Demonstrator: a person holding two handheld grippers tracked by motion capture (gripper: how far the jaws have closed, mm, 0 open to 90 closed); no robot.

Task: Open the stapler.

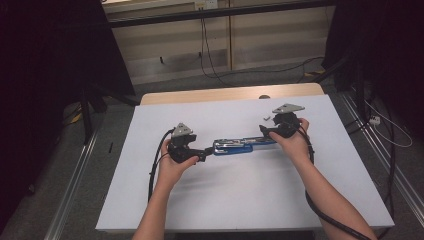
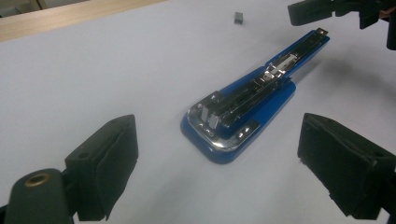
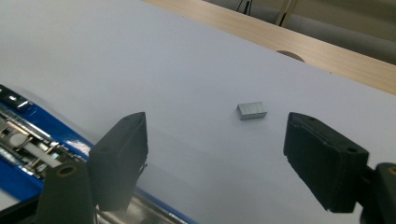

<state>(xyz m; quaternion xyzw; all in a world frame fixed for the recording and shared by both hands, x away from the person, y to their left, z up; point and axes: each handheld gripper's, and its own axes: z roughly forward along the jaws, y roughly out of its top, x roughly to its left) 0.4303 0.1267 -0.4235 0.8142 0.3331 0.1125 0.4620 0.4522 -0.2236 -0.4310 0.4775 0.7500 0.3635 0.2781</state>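
Blue stapler (image 2: 243,109) opened flat between left gripper (image 2: 224,168) and right gripper (image 3: 229,158), both spread, empty; staple block (image 3: 252,110) ahead of right jaws.

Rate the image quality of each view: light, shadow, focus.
High view: dim, dark surroundings, small stapler soft. Left gripper view: even light, glare on the stapler's chrome, near fingers blurred. Right gripper view: staple block fairly sharp, faint shadow, fingers soft.
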